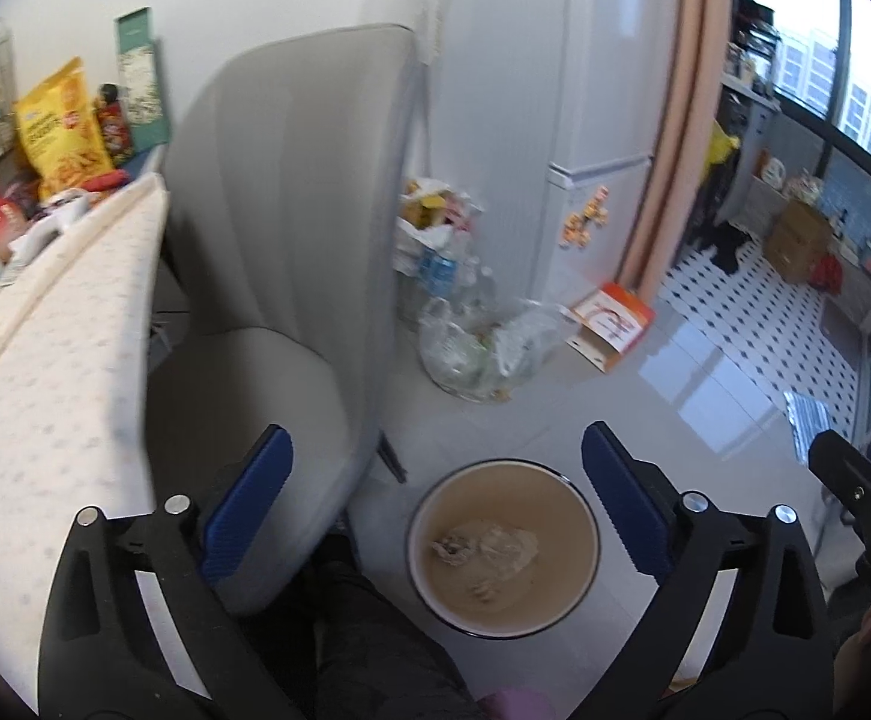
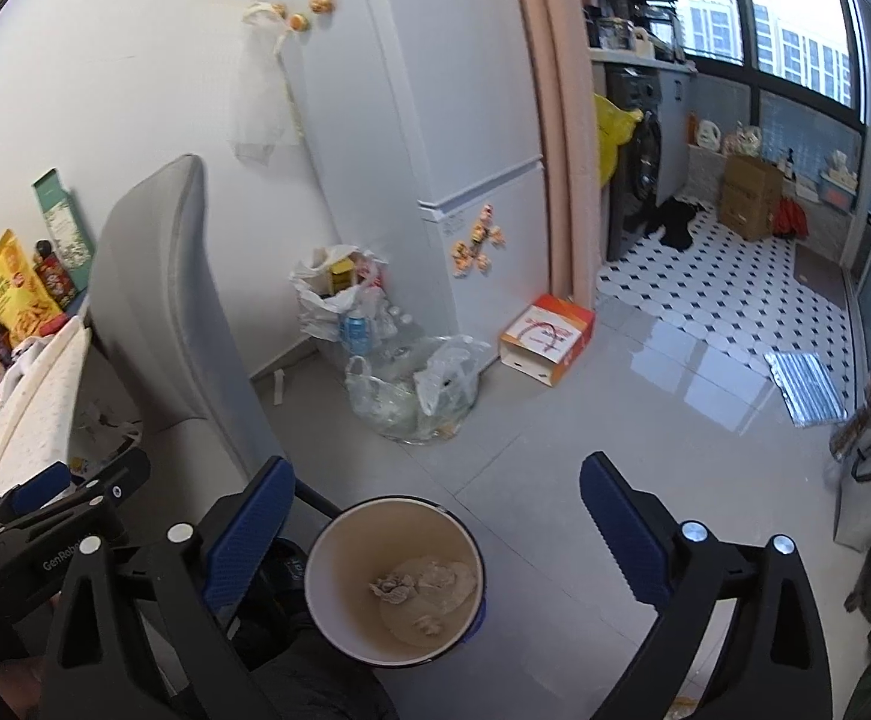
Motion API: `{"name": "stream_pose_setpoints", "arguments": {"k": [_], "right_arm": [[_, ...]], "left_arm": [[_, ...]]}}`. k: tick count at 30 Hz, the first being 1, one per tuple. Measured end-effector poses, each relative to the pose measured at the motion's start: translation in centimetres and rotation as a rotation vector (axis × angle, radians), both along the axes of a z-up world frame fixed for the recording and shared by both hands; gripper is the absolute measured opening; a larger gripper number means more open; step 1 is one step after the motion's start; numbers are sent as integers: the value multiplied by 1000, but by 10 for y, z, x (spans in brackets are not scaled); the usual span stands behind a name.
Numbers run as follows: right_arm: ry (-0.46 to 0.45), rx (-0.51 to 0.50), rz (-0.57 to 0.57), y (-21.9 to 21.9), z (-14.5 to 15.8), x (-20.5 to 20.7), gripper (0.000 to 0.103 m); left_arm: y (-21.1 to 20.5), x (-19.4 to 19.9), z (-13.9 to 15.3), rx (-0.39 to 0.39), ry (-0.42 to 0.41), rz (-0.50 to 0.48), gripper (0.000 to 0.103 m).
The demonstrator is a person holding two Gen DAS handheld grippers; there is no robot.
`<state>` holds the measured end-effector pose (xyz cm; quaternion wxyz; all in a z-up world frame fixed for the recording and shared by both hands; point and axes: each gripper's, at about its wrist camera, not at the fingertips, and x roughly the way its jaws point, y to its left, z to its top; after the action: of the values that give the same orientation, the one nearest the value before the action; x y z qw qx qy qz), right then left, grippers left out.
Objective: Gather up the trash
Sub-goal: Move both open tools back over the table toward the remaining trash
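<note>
Both jaws stand wide apart and hold nothing: the left gripper [image 1: 435, 516] and the right gripper [image 2: 435, 516] hang over a paper cup [image 1: 502, 546] on the grey floor [image 1: 645, 420], crumpled scraps inside. "GenRob" reads on the left gripper's body in the right view; the chair [image 1: 291, 228] stands just beside the cup

The cup [image 1: 502, 546] base is hidden; its crumpled contents [image 1: 486, 549] are unidentifiable.
</note>
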<state>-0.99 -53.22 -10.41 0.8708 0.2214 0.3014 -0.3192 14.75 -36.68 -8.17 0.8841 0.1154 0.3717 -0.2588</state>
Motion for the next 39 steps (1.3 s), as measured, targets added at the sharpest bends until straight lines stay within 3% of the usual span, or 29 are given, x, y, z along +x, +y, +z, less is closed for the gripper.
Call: {"name": "stream_pose_setpoints", "arguments": {"k": [11, 21, 39], "right_arm": [[-41, -39, 134, 68, 38, 25, 95], [-63, -96, 269, 155, 67, 42, 95], [-65, -156, 483, 287, 82, 53, 95]], "left_arm": [[93, 2, 42, -45, -87, 146, 97], [192, -7, 67, -98, -131, 287, 97], [347, -43, 68, -138, -164, 541, 97]]}}
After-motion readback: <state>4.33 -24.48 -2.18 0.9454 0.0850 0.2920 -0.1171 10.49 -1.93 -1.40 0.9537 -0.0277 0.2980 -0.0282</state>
